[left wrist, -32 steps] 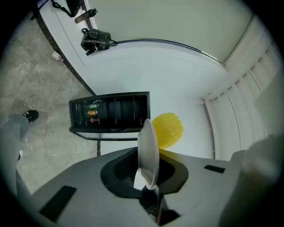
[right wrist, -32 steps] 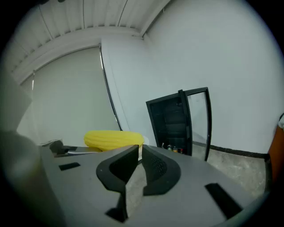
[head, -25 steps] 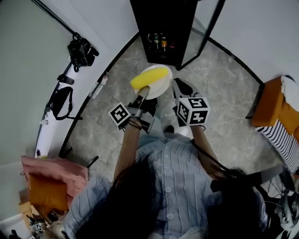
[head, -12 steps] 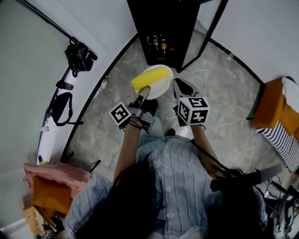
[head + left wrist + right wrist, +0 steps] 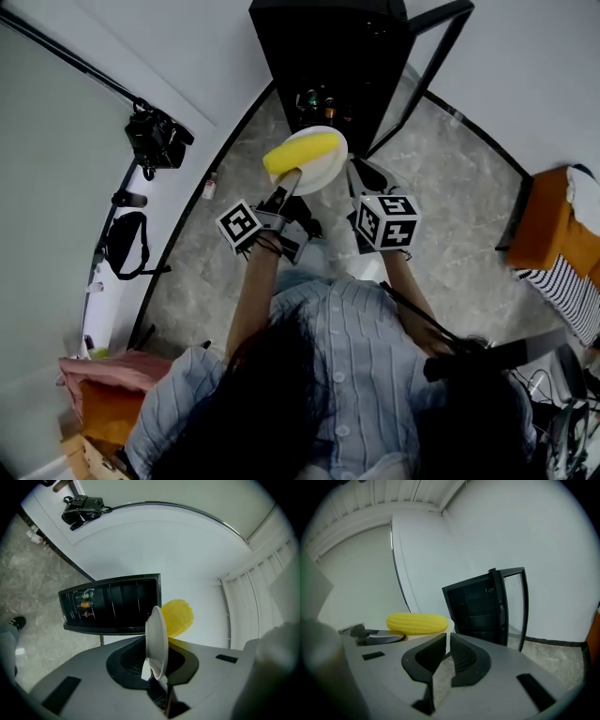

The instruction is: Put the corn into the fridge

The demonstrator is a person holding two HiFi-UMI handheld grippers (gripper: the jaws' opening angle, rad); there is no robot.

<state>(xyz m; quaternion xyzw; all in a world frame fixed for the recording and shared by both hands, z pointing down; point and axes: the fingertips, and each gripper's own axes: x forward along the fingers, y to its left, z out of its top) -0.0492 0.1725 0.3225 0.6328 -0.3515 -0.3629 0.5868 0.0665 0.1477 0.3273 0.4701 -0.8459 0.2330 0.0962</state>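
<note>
A yellow corn cob (image 5: pixel 302 150) lies on a white plate (image 5: pixel 323 173). My left gripper (image 5: pixel 289 178) is shut on the plate's near rim and holds it out level toward the black fridge (image 5: pixel 328 47). In the left gripper view the plate (image 5: pixel 156 639) shows edge-on between the jaws, with the corn (image 5: pixel 177 617) behind it. My right gripper (image 5: pixel 361 178) is shut on nothing, just right of the plate. In the right gripper view the corn (image 5: pixel 417 623) is at the left. The fridge (image 5: pixel 476 609) stands ahead with its glass door (image 5: pixel 513 606) swung open to the right.
Bottles (image 5: pixel 319 98) stand on a shelf inside the fridge. A camera on a stand (image 5: pixel 155 136) and a black bag (image 5: pixel 122 244) are along the left wall. An orange seat with striped cloth (image 5: pixel 553 234) is at the right.
Both grippers and the plate with the corn have moved forward toward the fridge, which now sits closer in the head view. The grip on the plate is unchanged.
</note>
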